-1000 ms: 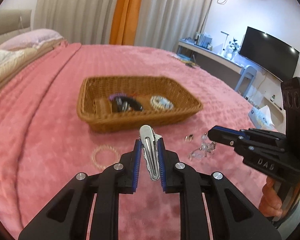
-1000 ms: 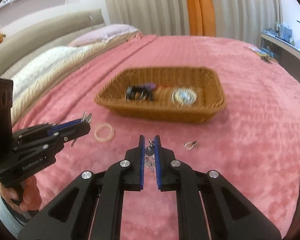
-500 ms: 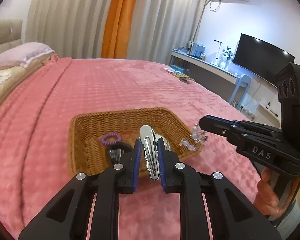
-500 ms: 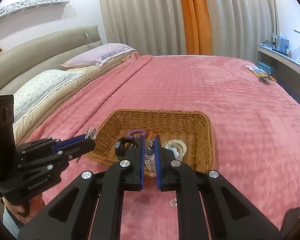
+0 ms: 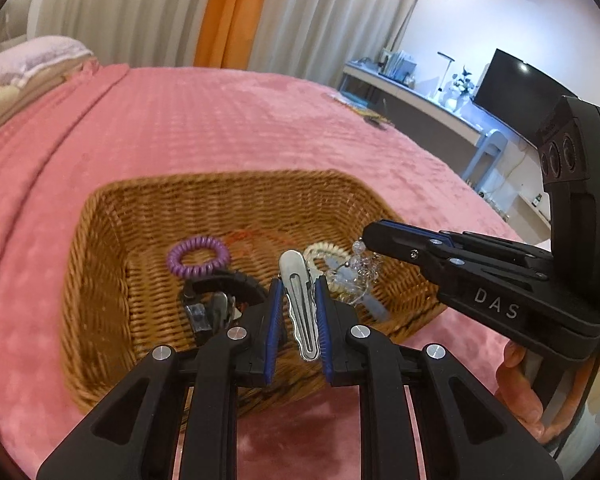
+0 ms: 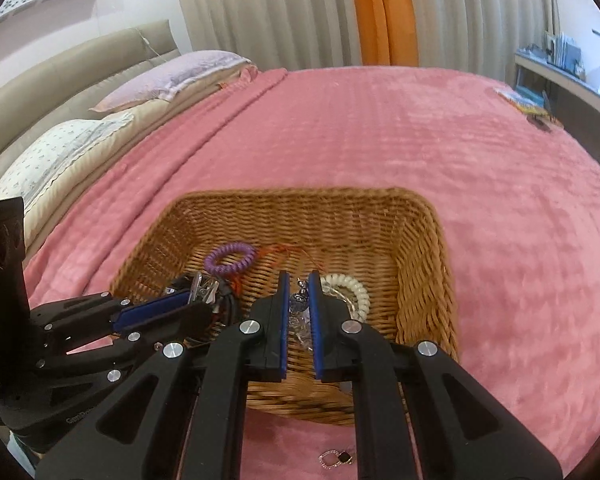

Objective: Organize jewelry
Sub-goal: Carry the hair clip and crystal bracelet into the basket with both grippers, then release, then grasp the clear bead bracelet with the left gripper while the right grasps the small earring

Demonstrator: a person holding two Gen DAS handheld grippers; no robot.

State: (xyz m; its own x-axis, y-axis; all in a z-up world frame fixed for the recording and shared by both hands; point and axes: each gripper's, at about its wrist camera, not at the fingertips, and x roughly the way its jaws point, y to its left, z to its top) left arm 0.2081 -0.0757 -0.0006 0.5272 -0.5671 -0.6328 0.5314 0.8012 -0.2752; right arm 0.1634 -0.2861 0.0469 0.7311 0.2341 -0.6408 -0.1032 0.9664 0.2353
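Both grippers now hang over the basket (image 5: pixel 100 248): left gripper (image 5: pixel 298 312) clamps a hair clip (image 5: pixel 298 304), right gripper (image 6: pixel 299 306) pinches a crystal earring (image 6: pixel 300 300). Risk: the earring may snag the pads on release and drop onto the bed.

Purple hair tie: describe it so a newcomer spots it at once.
On the pink bedspread sits a wicker basket. The purple hair tie lies on the basket floor toward the far left, beyond the black items. It is the only purple coiled ring; the other coil, the cream hair tie, lies to its right.
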